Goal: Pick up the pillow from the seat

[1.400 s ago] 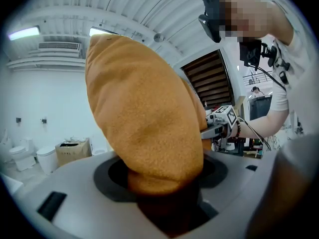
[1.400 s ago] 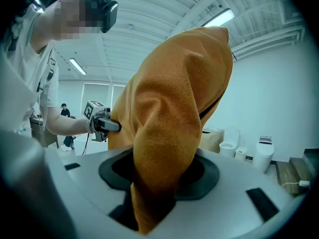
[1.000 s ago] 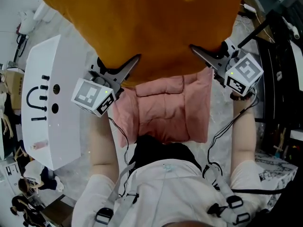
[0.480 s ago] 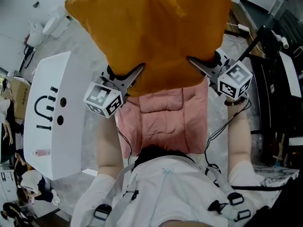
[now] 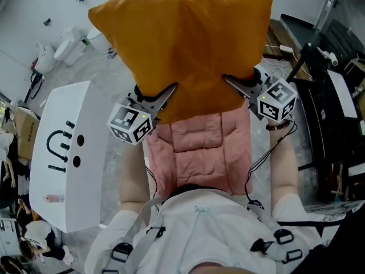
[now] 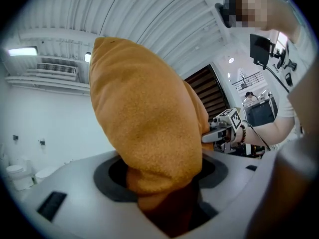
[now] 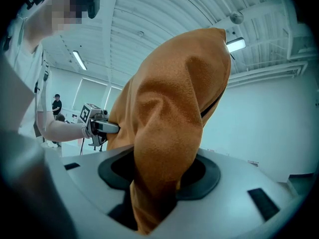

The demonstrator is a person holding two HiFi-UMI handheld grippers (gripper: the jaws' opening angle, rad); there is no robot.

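A large orange pillow (image 5: 188,44) hangs in the air above the pink padded seat (image 5: 199,147), clear of it. My left gripper (image 5: 166,95) is shut on the pillow's lower left corner, and my right gripper (image 5: 232,82) is shut on its lower right corner. In the left gripper view the orange fabric (image 6: 149,123) fills the jaws of the left gripper (image 6: 167,208), and the right gripper (image 6: 222,131) shows beyond it. In the right gripper view the pillow (image 7: 169,118) is bunched between the jaws of the right gripper (image 7: 149,203), with the left gripper (image 7: 97,126) behind it.
A white unit with a face drawn on it (image 5: 68,147) stands to the left of the seat. Black equipment and cables (image 5: 336,107) crowd the right side. White bags (image 5: 60,47) lie on the floor at the far left. A person (image 7: 57,104) stands far off.
Both grippers have risen with the pillow held between them. The pillow now hangs higher above the pink seat, and its whole outline shows in the head view.
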